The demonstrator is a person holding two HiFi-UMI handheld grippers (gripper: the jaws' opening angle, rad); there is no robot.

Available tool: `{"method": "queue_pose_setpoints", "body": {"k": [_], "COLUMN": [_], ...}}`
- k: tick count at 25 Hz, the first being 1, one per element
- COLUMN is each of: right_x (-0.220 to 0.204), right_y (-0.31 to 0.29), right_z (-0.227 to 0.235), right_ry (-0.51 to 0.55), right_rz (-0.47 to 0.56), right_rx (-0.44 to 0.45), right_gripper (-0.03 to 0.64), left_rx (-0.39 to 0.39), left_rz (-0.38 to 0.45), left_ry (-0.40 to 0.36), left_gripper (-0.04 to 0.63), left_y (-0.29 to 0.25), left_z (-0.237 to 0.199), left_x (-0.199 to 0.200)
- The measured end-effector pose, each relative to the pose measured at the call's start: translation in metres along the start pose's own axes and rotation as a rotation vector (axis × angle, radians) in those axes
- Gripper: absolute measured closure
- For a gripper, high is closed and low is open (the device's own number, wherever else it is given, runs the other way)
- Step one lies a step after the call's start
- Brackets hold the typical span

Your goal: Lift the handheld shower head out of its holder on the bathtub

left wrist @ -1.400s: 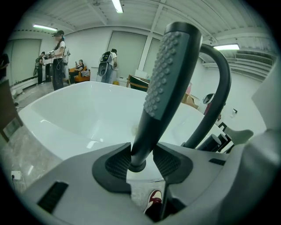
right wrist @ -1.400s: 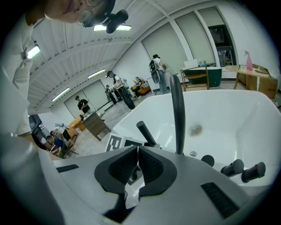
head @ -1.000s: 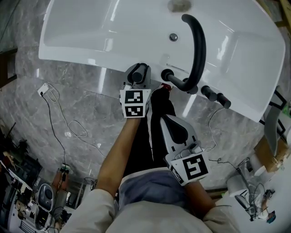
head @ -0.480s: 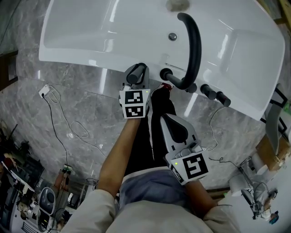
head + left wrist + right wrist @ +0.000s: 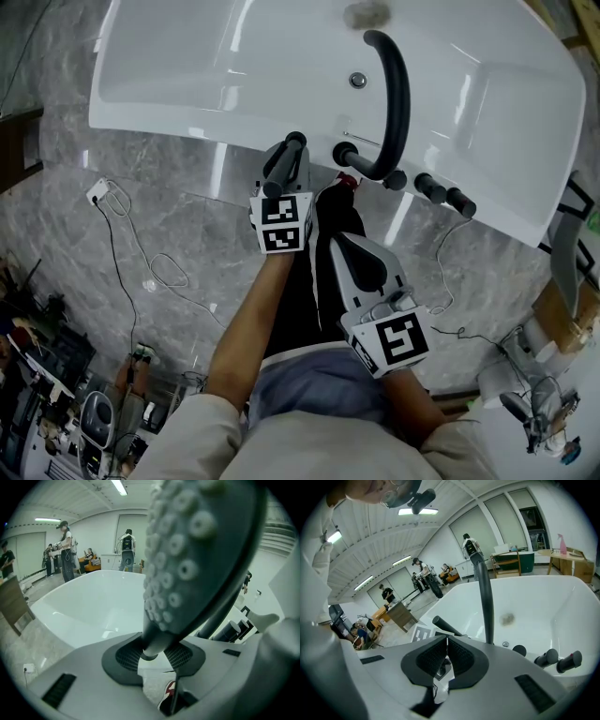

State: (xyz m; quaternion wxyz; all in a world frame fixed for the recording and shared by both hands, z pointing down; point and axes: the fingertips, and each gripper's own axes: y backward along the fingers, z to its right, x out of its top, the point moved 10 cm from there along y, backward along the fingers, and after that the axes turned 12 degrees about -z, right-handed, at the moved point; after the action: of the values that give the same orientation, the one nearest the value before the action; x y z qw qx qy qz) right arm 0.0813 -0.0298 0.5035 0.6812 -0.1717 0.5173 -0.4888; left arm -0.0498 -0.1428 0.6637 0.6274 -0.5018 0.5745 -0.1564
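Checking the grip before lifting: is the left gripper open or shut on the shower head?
Shut on it: the pads of the left gripper press the handle of the shower head from both sides.

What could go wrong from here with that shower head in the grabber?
The left gripper grips only the thin handle of the shower head, with the wide head well above its jaws, so it may tip or slip. The curved black tap stands close by on the bathtub rim; a swing that way could knock it. The right gripper is shut and held back, so nothing would catch a drop.
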Motion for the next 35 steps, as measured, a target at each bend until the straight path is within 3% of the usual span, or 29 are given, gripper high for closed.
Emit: {"method": "queue_pose_setpoints", "body": {"k": [3, 35], "right_x": [0.003, 0.036], "right_y": [0.002, 0.047], "right_z": [-0.003, -0.049], "right_ry": [0.006, 0.076], "right_rz": [0.008, 0.138], "right_rx": [-0.002, -0.042], "right_gripper": [0.594, 0.594], "left_rx": [-0.002, -0.063], "left_rz": [-0.007, 0.022], "left_ry": [0.020, -0.054], "left_gripper": [0.457, 0.457], "left_y": [0.007, 0.108], "left_z": [-0.003, 0.005], "left_x": [0.000, 0.023]}}
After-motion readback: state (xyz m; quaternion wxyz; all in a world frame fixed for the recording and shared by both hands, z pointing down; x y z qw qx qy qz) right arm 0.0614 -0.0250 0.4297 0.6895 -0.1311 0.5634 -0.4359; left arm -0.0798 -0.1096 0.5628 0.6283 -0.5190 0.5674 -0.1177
